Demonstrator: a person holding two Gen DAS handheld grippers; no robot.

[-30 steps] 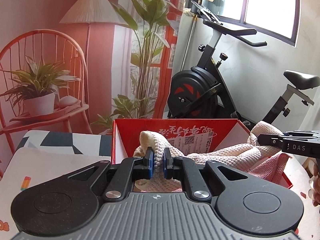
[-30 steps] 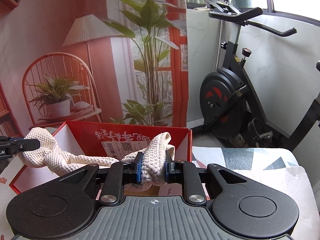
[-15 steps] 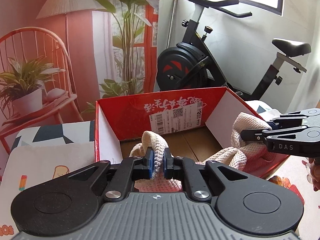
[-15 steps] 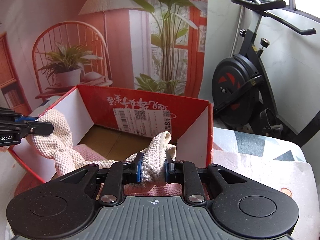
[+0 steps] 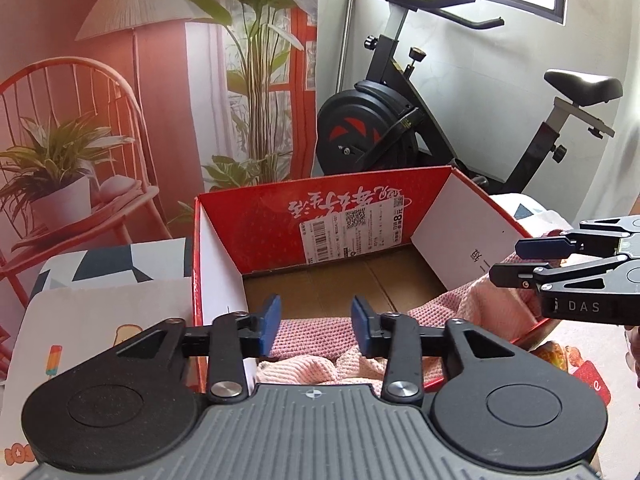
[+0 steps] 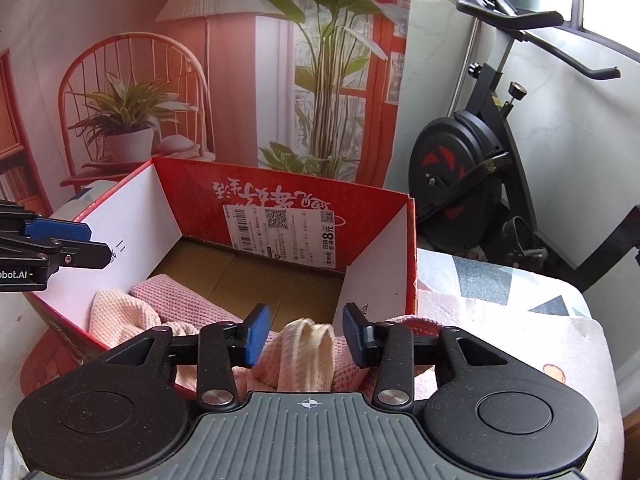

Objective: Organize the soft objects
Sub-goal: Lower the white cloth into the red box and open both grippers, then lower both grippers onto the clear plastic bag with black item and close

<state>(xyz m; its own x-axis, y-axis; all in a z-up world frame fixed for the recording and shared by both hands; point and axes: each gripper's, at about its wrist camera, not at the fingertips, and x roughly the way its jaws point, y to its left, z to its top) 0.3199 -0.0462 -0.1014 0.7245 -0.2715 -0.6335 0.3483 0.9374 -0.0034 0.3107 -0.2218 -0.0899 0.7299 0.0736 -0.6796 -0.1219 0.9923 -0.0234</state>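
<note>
A red cardboard box (image 5: 260,216) (image 6: 192,188) with white inner walls stands open in front of me. A knitted pink and cream towel (image 5: 312,334) (image 6: 172,296) lies slumped along the box's near side. My left gripper (image 5: 316,326) hovers over it with jaws opening, and the pads touch nothing. My right gripper (image 6: 306,334) is opening too; a cream fold of the towel (image 6: 308,344) rises between its pads, free of both. Each gripper shows side-on in the other's view: the right gripper (image 5: 524,261) and the left gripper (image 6: 80,244).
The box rests on a table under a cartoon-print cloth (image 5: 100,308) (image 6: 520,320). Behind stand a black exercise bike (image 5: 372,136) (image 6: 460,176) and a printed backdrop with a chair, plants and a lamp (image 6: 132,120). A red packet (image 5: 592,380) lies right of the box.
Both grippers were shut on the towel's ends and held it up over the box. Now both have opened, and the towel has dropped into the box.
</note>
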